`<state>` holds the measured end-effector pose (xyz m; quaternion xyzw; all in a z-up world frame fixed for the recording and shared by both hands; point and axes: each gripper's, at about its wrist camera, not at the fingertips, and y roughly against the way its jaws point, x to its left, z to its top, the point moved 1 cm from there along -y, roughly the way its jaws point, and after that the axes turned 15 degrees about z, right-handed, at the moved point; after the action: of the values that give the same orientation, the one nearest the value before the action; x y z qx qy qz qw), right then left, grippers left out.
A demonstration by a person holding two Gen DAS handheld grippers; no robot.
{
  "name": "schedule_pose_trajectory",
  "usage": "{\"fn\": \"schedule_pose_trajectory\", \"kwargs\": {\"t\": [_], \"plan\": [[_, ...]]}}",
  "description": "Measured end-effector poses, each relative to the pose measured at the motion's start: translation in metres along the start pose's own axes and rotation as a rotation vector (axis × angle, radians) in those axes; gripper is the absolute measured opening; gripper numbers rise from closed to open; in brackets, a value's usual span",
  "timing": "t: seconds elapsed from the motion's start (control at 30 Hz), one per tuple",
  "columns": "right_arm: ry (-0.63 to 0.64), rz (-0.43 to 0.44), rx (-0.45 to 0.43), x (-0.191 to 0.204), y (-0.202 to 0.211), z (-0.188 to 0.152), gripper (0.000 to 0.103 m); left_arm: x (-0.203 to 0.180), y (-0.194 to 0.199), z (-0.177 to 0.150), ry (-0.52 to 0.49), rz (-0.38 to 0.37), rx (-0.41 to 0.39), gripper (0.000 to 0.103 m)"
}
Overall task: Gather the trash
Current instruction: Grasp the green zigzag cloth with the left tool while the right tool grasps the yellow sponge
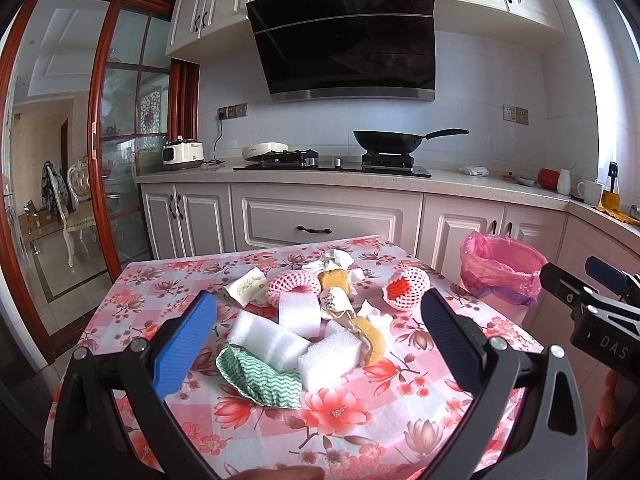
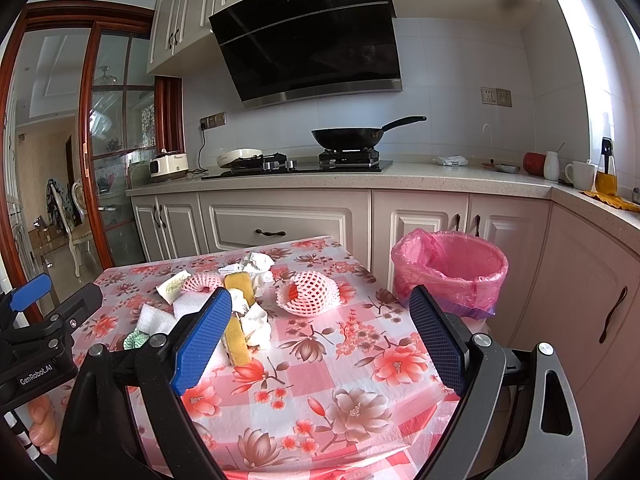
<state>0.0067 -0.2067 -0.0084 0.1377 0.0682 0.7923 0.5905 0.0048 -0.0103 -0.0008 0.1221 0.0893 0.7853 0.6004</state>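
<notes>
A pile of trash lies on the floral tablecloth (image 1: 352, 412): white foam blocks (image 1: 276, 340), a green wavy cloth (image 1: 264, 376), yellow sponges (image 1: 372, 340), pink fruit nets (image 1: 294, 286), crumpled tissue (image 1: 336, 258) and a wrapper (image 1: 246, 288). My left gripper (image 1: 320, 312) is open and empty, hovering just before the foam blocks. My right gripper (image 2: 320, 320) is open and empty over the table's right side, with a pink net (image 2: 308, 294) ahead of it. A bin with a pink bag (image 2: 452, 268) stands right of the table.
The kitchen counter (image 1: 440, 180) with hob and black wok (image 1: 384, 140) runs behind the table. Cups and a bottle (image 2: 606, 172) stand at the counter's right. A glass sliding door (image 1: 120, 140) is at the left. The table's near edge is below the grippers.
</notes>
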Motion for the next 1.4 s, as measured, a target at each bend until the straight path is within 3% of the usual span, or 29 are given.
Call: {"fn": "schedule_pose_trajectory", "kwargs": {"t": [0.67, 0.77, 0.83, 0.93, 1.13, 1.4], "plan": [[-0.019, 0.001, 0.045, -0.007, -0.030, -0.006, 0.084, 0.014, -0.010, -0.002, -0.016, -0.021, -0.003, 0.099], [-0.036, 0.021, 0.088, -0.012, -0.046, -0.012, 0.084, 0.029, -0.020, -0.004, 0.022, 0.021, -0.003, 0.099], [-0.033, 0.042, 0.125, -0.014, -0.061, -0.015, 0.084, 0.037, -0.031, -0.008, 0.029, 0.049, 0.022, 0.099], [-0.035, 0.085, 0.190, -0.011, -0.088, -0.023, 0.084, 0.048, -0.054, -0.018, 0.018, 0.031, 0.109, 0.099], [-0.055, 0.202, 0.305, 0.009, -0.142, -0.043, 0.084, 0.069, -0.097, -0.048, 0.023, 0.103, 0.256, 0.099], [-0.058, 0.287, 0.407, 0.024, -0.191, -0.065, 0.081, 0.067, -0.160, -0.086, -0.007, 0.108, 0.464, 0.098]]}}
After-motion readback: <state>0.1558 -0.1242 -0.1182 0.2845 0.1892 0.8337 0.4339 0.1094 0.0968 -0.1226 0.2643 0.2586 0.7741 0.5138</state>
